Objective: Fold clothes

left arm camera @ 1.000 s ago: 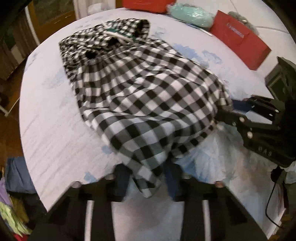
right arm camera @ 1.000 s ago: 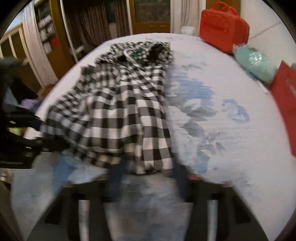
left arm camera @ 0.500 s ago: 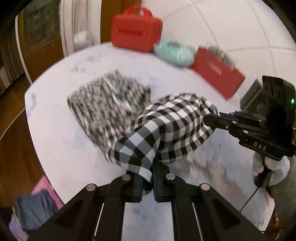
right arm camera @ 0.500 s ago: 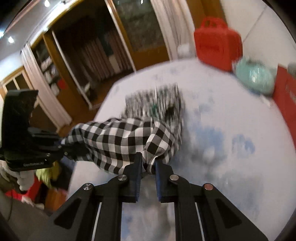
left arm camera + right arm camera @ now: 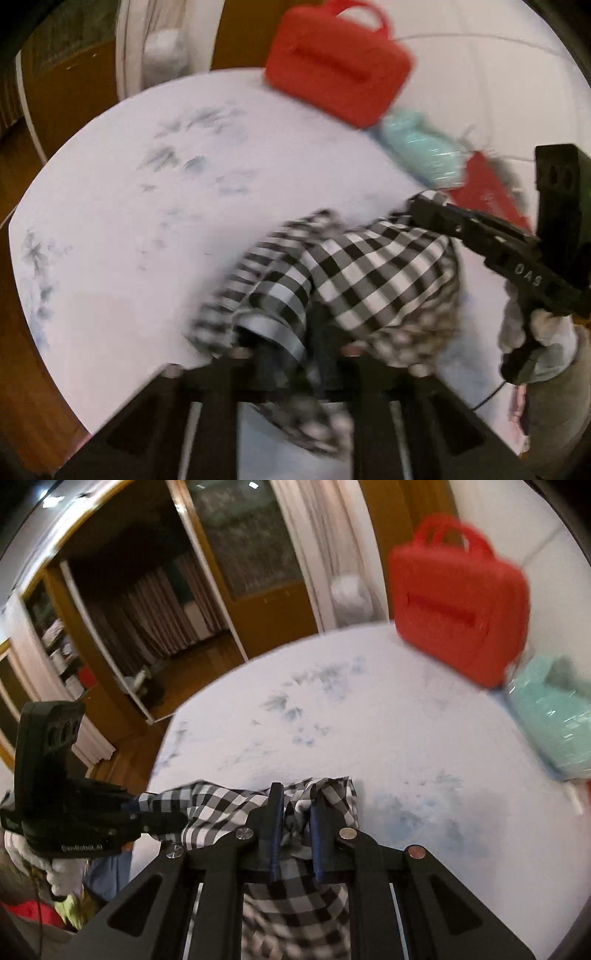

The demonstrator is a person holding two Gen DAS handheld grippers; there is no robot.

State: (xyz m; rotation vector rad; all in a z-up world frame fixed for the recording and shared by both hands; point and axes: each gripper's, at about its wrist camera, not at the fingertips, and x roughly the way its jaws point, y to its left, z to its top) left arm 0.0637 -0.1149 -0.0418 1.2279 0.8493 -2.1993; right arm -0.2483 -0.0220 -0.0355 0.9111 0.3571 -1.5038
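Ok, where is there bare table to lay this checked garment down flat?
Bare table lies ahead of both grippers, bordered by the far-left edge and the red case. The far-right side is crowded: red case, teal bundle, red bag. The checked garment covers the near middle.

Warm dim indoor light, heavy motion blur on both views, fisheye bending and dark vignette at edges

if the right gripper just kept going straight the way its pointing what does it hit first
Beyond the checked cloth that the right gripper already pinches, probably the bare white tabletop. The red case stands farther back and off to the right, though fisheye depth is unclear.
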